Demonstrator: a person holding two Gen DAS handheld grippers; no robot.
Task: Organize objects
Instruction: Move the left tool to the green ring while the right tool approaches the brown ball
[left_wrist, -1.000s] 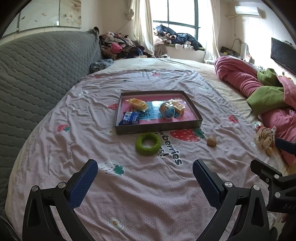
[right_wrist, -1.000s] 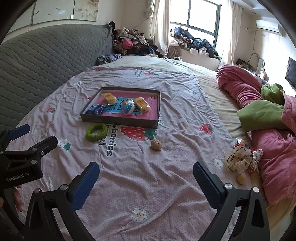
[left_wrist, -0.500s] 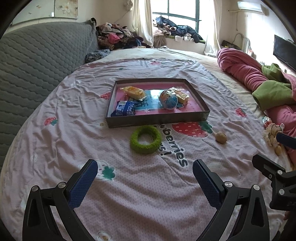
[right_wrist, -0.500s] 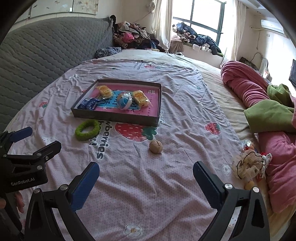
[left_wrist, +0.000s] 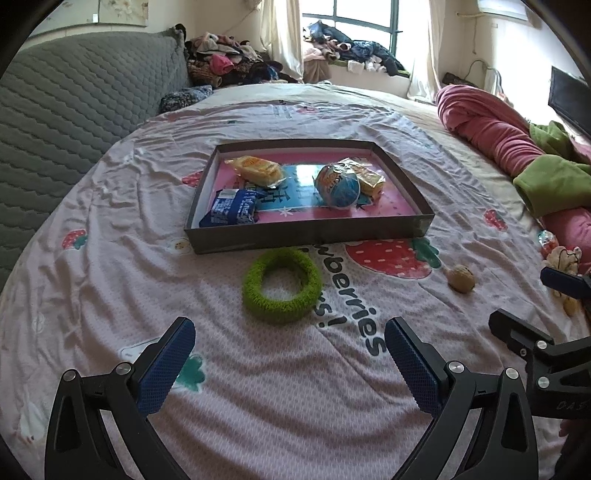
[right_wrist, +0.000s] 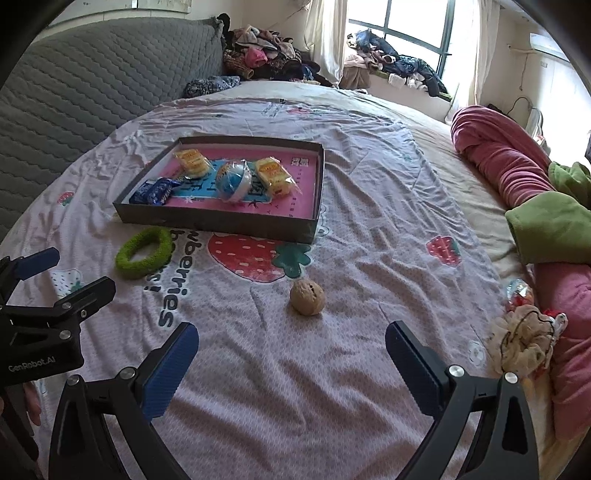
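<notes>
A dark shallow tray (left_wrist: 310, 230) with a pink floor lies on the bed and holds two yellow snack packs, a blue pack and a blue ball. A green fuzzy ring (left_wrist: 281, 285) lies on the sheet just in front of the tray. A walnut (right_wrist: 307, 297) lies to its right; it also shows in the left wrist view (left_wrist: 461, 278). My left gripper (left_wrist: 290, 354) is open and empty, a short way before the ring. My right gripper (right_wrist: 291, 354) is open and empty, just before the walnut.
A pink and green rolled quilt (right_wrist: 535, 192) lies along the right side. A small toy bundle (right_wrist: 524, 339) sits by it. A grey quilted headboard (left_wrist: 74, 103) stands at the left. Clothes are piled at the back by the window.
Both grippers have moved forward over the bed. The ring and the walnut are now closer to the fingertips. Both stay open.
</notes>
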